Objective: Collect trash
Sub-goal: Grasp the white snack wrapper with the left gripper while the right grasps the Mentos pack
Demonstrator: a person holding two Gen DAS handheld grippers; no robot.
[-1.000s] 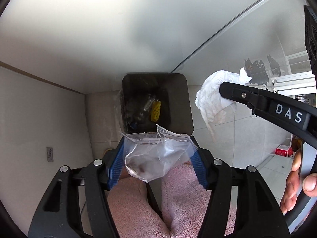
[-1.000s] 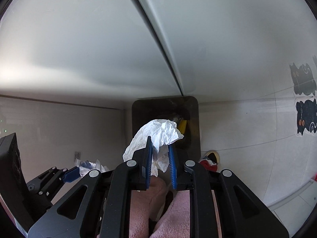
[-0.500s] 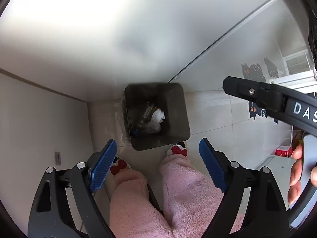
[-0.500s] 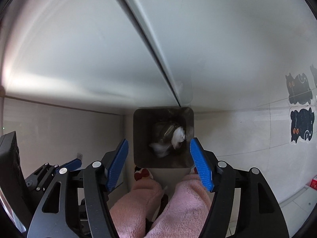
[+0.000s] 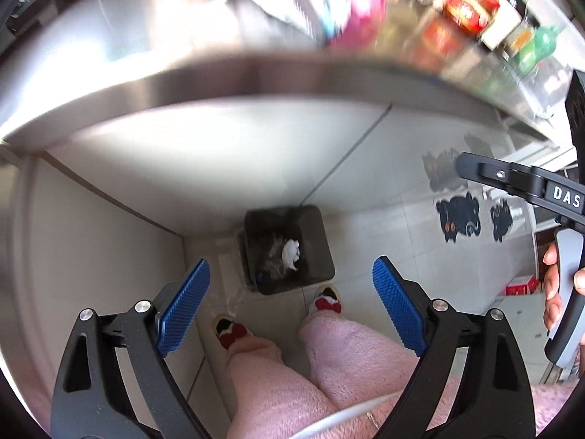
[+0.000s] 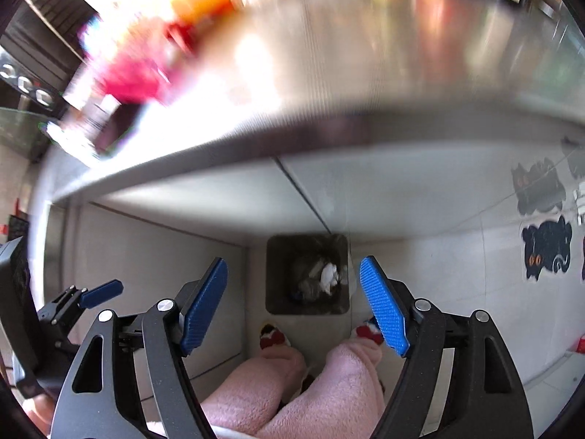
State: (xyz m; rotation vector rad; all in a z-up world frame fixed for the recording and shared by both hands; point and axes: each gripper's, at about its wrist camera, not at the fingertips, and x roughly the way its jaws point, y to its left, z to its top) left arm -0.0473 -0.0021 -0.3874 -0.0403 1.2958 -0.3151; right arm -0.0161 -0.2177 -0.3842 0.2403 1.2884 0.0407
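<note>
1. Nearest the left wrist camera, the left hand-held gripper [image 5: 289, 314] has its blue pads far apart and still opening, with nothing between them; past them show pink fleece trouser legs [image 5: 351, 362] and slippers with red bows [image 5: 328, 301].
2. Seen from the right wrist camera, the right hand-held gripper [image 6: 292, 307] is likewise apart and still opening, with nothing between its pads. Its black arm, marked with the letters "DAS", crosses the right edge of the left view, and a few fingers [image 5: 550, 285] on its handle are cut off by that edge.
3. Down on the tiled floor, just beyond the slippers, stands a dark, square-mouthed trash bin [image 5: 321, 237], also seen in the right view [image 6: 279, 278]. It stands upright with its mouth facing up, tucked close to the cabinet front.
4. Inside the bin lies the trash: a crumpled white tissue [image 5: 291, 254], seen too at [image 6: 328, 276], bright against the dark walls, lying on greyish, partly clear wrapping whose outline is hard to make out. The tissue is a loose wad, a little longer along the line running away from the feet; beyond that I cannot tell how it points.
5. Further right, black cat-shaped stickers [image 5: 459, 217] sit on the pale surface beside the bin.
6. Farthest off, above the cabinet, the metal bench [image 5: 153, 84] has a bright edge, and the bottles and packets on it are smeared by blur, so only red, pink and green patches show.
</note>
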